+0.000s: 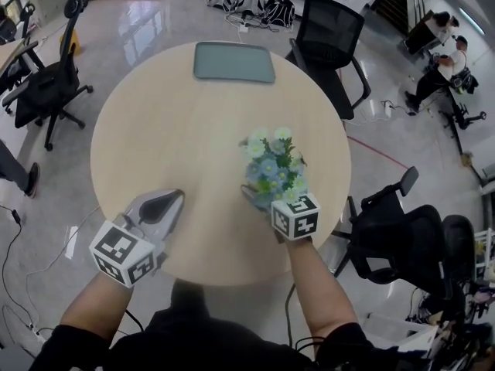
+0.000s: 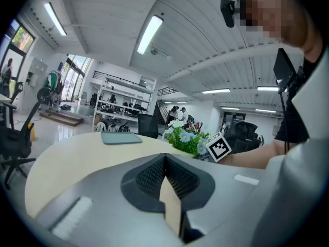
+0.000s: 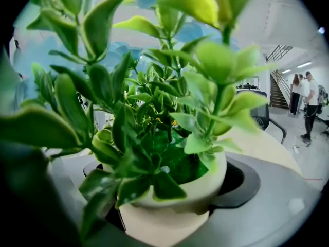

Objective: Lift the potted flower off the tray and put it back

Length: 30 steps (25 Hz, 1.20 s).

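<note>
Plainly, the round pale wooden table gives little margin: the load is held near its right front edge, so a drop could reach the floor. The flat grey-green rectangular tray lies well apart at the far side, which means a long carry back. The right gripper clasps the smooth cream pot of blue-and-white flowers with wide-set jaws, and a tilt might let it slip. The left gripper is clenched and empty. Count: one table, one tray, two grippers, one pot.
</note>
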Each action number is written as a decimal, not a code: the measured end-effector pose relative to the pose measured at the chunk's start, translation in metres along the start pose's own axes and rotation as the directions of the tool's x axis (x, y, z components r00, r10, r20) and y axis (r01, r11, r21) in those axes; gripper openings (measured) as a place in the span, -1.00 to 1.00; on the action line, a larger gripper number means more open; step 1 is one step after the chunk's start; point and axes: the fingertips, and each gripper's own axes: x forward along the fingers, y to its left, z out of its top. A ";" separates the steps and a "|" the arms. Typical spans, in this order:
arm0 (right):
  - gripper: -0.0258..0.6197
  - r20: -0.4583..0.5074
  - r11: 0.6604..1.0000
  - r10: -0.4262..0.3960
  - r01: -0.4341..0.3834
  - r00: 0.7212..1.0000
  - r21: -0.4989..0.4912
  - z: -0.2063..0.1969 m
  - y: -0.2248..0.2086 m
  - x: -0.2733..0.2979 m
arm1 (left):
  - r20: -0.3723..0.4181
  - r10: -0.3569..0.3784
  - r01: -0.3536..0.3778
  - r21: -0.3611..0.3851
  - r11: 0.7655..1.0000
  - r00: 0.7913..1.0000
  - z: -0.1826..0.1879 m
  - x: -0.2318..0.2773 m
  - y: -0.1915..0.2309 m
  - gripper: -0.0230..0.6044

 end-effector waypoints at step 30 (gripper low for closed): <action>0.82 0.098 0.999 -0.047 0.049 0.994 -0.017 0.271 -0.102 0.150 | 0.017 0.020 -0.020 -0.002 1.000 1.000 0.104 0.103 0.195 -0.93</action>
